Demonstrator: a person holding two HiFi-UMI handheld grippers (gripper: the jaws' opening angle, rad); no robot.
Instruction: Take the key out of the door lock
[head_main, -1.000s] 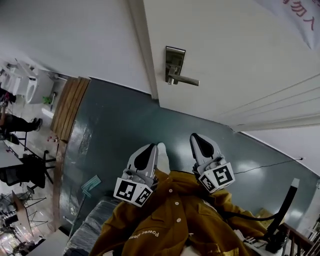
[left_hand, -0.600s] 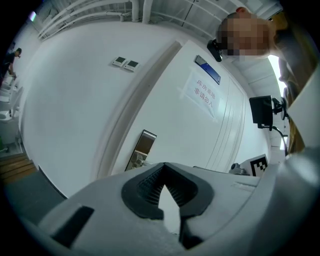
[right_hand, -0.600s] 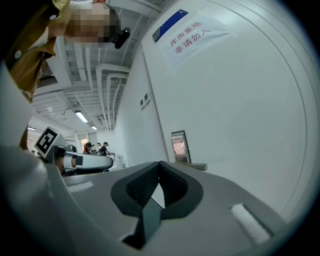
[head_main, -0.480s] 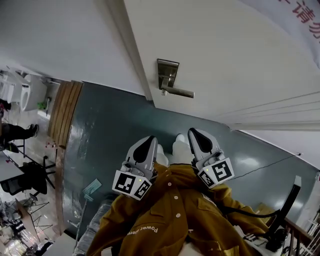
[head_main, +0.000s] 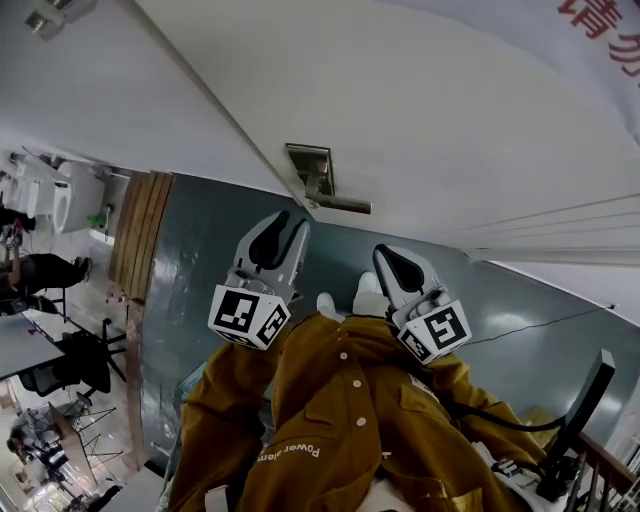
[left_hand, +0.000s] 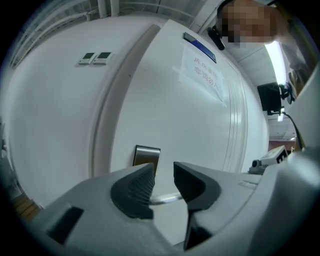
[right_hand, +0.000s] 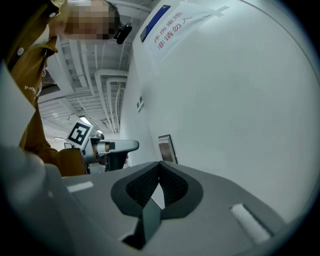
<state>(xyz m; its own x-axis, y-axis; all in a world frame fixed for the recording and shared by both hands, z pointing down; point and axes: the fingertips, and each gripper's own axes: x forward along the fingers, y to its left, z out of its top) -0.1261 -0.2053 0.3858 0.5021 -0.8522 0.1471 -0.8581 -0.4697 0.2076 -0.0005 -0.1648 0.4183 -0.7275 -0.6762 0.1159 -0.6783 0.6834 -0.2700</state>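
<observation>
Door (head_main: 450, 120): white, standing shut, filling the upper part of the head view. A metal lock plate (head_main: 310, 165) is sitting at its edge with a lever handle (head_main: 340, 205) sticking out to the right. The key is supposed to be in this lock, but it is too small to make out in any view.

Left claw (head_main: 290, 225): raised just below the lock plate, pointing up at it. In its own view the left claw (left_hand: 163, 172) is opening, with a clear gap between the ribbed pads and nothing pressed between them. The lever handle (left_hand: 165, 199) is showing through that gap, and the lock plate (left_hand: 146, 155) is showing just above the left pad.

Right claw (head_main: 385, 258): hanging lower and to the right, apart from the handle. In its own view the right claw (right_hand: 159, 172) is closed pad to pad and holding nothing, with the lock plate (right_hand: 165, 147) beyond it.

Floor (head_main: 200, 260): dark grey-green. Mustard jacket (head_main: 340, 420) showing below both claws.
</observation>
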